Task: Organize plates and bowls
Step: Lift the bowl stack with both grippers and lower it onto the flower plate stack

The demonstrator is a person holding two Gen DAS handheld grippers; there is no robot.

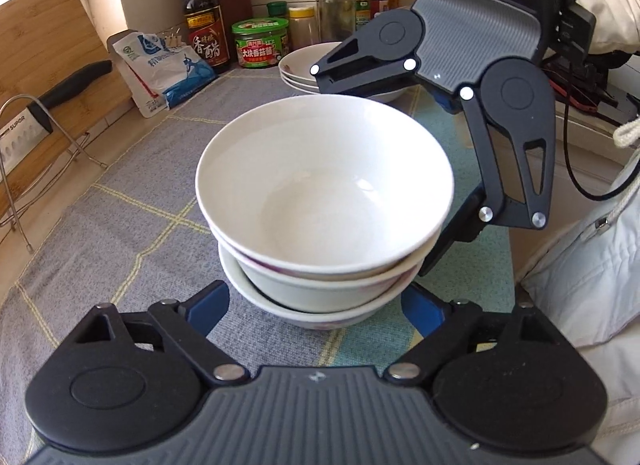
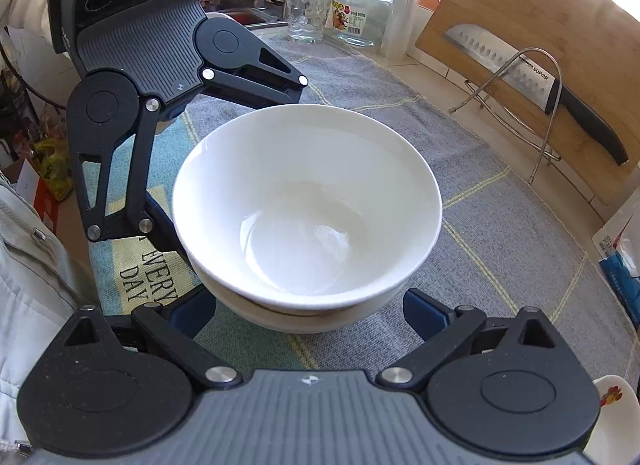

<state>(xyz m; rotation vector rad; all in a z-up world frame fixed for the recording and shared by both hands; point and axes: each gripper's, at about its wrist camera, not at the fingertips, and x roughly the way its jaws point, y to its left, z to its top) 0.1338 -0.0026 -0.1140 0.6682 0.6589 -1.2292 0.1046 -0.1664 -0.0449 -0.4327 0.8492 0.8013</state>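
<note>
I have the stack of bowls point(image 1: 320, 225) sitting mid-cloth point(image 1: 120, 225), the plates point(image 1: 304, 69) toward its far edge. My left gripper point(image 1: 316, 305) and right gripper point(image 2: 308, 309) stand apart, each straddling the stack's base from opposite sides, pads not yet pressing. I'd close evenly, low on the bottom bowl, then lift level.

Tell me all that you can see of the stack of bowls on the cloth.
The stack of bowls holds three white, glossy bowls that look ceramic, nested upright, all empty as far as shown. The lower ones show faint purple marks near the rim. It stands on a grey checked cloth. The left gripper and right gripper flank it from opposite sides; whether their pads touch it cannot be told.
</note>
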